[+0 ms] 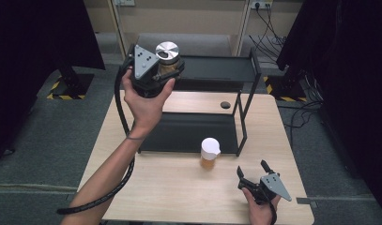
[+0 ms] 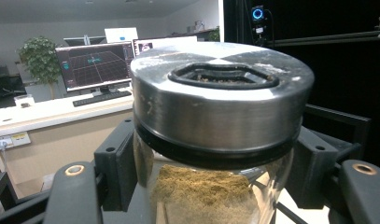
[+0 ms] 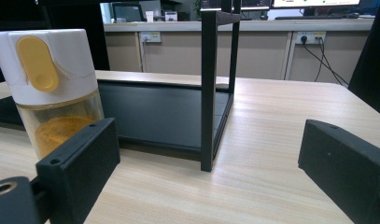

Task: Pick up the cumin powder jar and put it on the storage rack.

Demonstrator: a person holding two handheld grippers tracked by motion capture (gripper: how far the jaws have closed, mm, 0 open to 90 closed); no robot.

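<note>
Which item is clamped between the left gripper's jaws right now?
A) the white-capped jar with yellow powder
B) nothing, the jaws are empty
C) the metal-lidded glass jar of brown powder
C: the left gripper holds the metal-lidded glass jar at the shelf's top tier, while the white-capped jar stands on the table.

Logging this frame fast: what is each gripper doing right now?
Left gripper: shut on the metal-lidded spice jar, held up by the rack's top shelf.
Right gripper: open, holding nothing, low over the table.
</note>
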